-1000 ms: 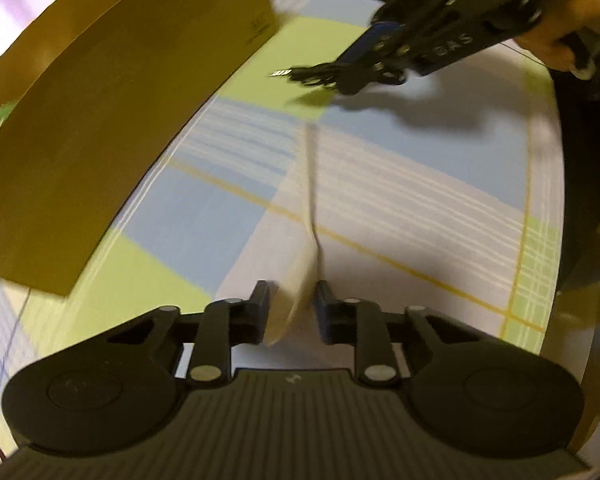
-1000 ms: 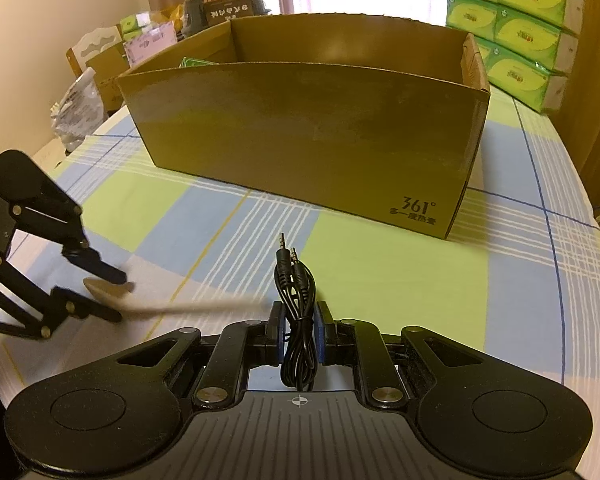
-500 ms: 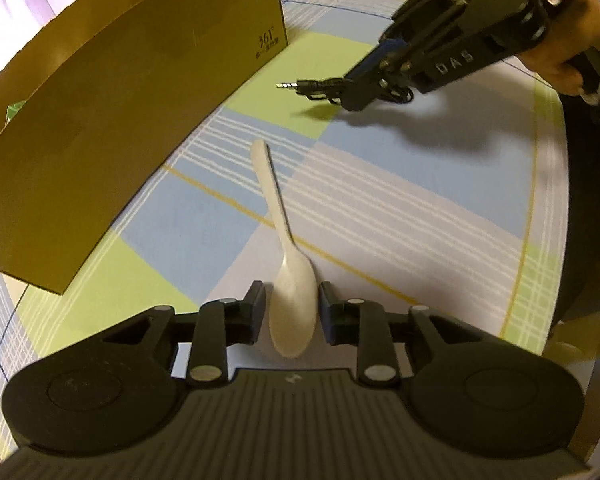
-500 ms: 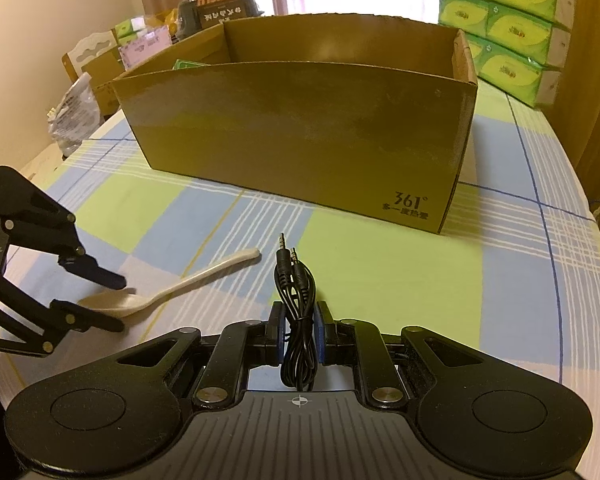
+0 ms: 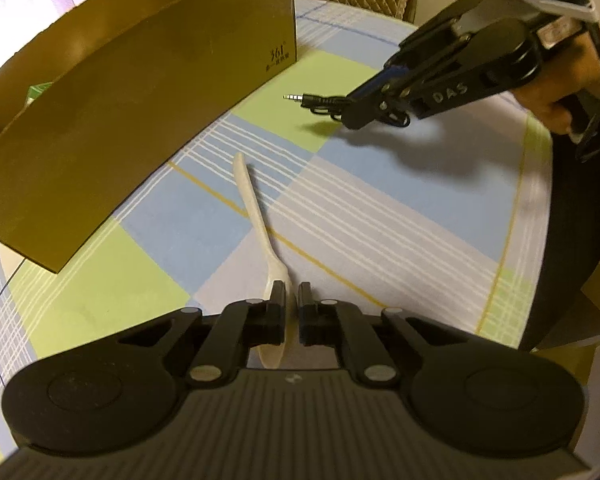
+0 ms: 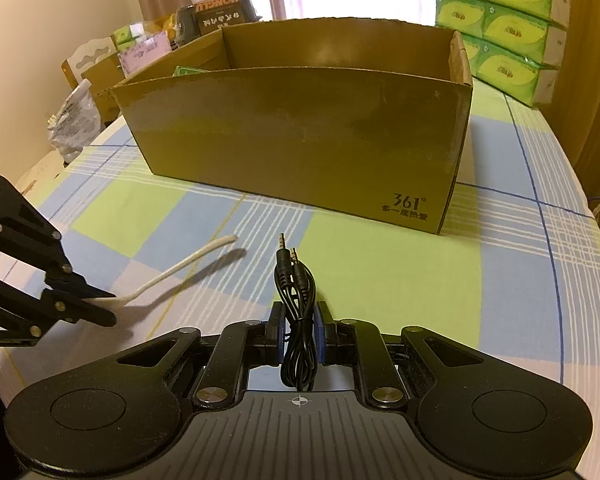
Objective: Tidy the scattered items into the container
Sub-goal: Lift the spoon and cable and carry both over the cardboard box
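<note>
Left gripper (image 5: 288, 300) fingers (image 5: 277, 304) are pinched on the bowl of the cream spoon (image 5: 256, 216), handle tilted up off the bench (image 5: 400, 216); right gripper (image 6: 298, 330) fingers are clamped on the bundled black audio cable (image 6: 294, 292), plugs forward. The cardboard box (image 6: 300, 128) stands just ahead, open-topped. Recommended — raise both loads above the near wall before advancing, the spoon's long handle especially, and release only once inside the rim.
</note>
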Available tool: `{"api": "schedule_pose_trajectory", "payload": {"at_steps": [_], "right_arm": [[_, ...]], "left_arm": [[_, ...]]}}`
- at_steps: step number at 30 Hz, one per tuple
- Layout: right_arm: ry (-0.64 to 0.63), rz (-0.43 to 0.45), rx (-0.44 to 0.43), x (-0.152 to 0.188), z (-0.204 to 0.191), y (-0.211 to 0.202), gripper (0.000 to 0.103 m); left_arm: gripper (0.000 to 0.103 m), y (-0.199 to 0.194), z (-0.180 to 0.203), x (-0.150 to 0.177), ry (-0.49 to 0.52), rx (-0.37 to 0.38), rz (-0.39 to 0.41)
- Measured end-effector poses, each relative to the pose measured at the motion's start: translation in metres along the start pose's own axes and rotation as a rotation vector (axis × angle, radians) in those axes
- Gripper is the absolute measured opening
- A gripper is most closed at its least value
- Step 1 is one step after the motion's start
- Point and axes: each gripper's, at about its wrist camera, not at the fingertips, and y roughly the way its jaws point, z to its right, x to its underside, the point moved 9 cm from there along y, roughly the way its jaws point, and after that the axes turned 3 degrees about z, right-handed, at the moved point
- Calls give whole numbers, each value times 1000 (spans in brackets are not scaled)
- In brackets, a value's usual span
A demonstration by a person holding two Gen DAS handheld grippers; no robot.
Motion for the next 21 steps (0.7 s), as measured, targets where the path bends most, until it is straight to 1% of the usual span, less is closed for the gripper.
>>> {"api": "schedule_pose_trajectory", "payload": {"at_steps": [8, 13, 21], "right_arm": [[-16, 10, -3, -5, -9, -5, 17], [-35, 22, -4, -13, -17, -10, 17], [-79, 76, 7, -40, -27, -31, 17]], "left_arm": [[3, -24, -2, -6, -30, -14, 48], [3, -40, -5, -12, -39, -37, 78], [3, -72, -16, -34, -56, -73, 146]]}}
